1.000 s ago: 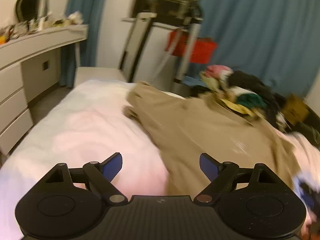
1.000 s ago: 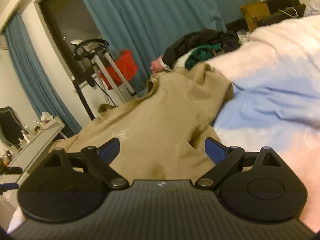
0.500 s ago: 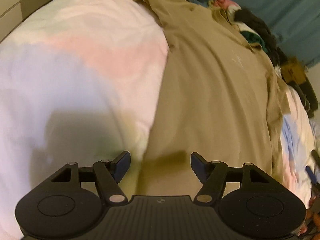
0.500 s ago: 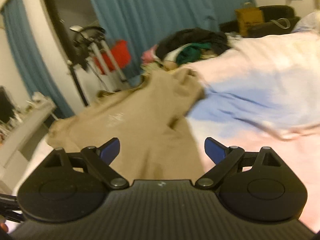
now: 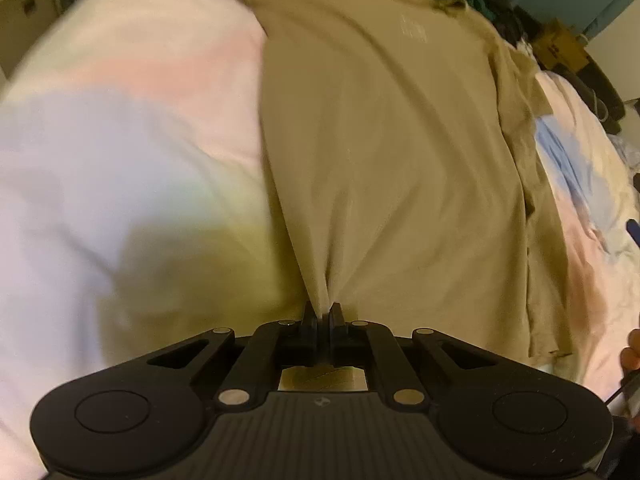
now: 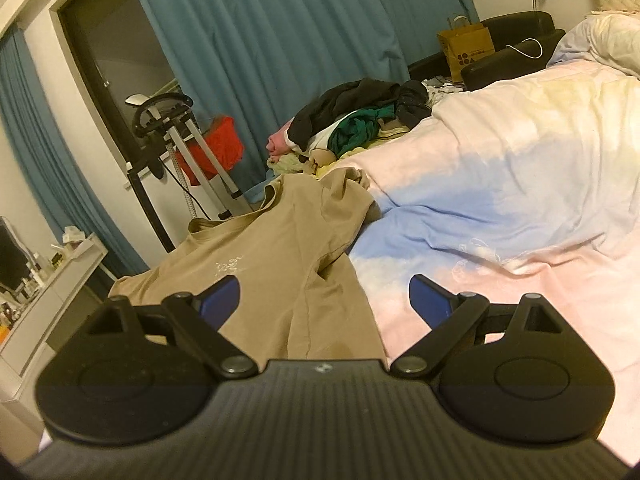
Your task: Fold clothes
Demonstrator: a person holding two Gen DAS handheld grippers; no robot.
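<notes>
The left hand-held gripper (image 5: 322, 312) is clamped on the near hem of the tan shirt (image 5: 384, 128), pinching it into a ridge. The right hand-held gripper (image 6: 323, 295) hangs with fingers apart over the shirt's edge. The shirt lies spread on the pastel bedcover (image 6: 520, 208). Beyond it sits a pile of clothes (image 6: 356, 120).

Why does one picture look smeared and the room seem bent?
Left wrist view: motion blur smears the quilt and tan shirt; the left hand-held gripper, shut on the shirt's hem, stays sharp and casts a shadow. Right wrist view: crisp, dim warm light, and the fisheye lens bows the curtain around the open right hand-held gripper.
</notes>
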